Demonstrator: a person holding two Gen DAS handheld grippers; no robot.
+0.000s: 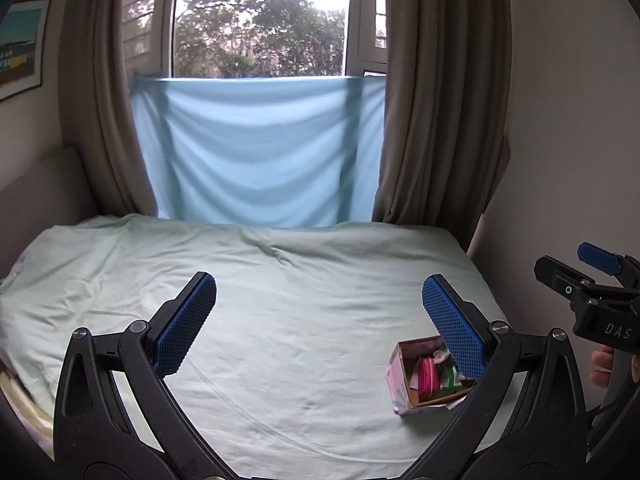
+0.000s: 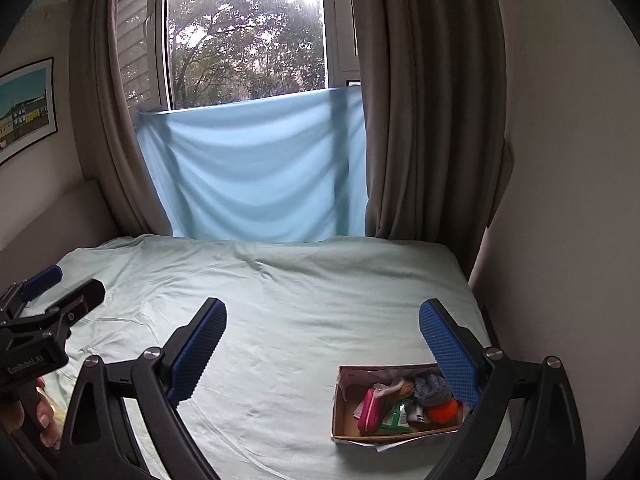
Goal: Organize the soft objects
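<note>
A small open cardboard box [image 2: 352, 412] sits on the pale green bed sheet [image 2: 300, 312] at the near right. It holds a pink pouch [image 2: 370, 410], a green packet [image 2: 396, 416], a grey-blue soft bundle [image 2: 430, 390] and an orange soft ball [image 2: 444, 410]. The box also shows in the left wrist view [image 1: 404, 376]. My left gripper [image 1: 318, 320] is open and empty above the bed. My right gripper [image 2: 320, 340] is open and empty, its right finger in front of the box's right end.
A light blue cloth [image 2: 256, 168] hangs over the window sill behind the bed, between brown curtains [image 2: 424, 112]. A wall [image 2: 560, 200] runs along the bed's right side. A framed picture [image 2: 26, 108] hangs on the left wall. A yellowish pillow edge [image 1: 24, 404] shows at left.
</note>
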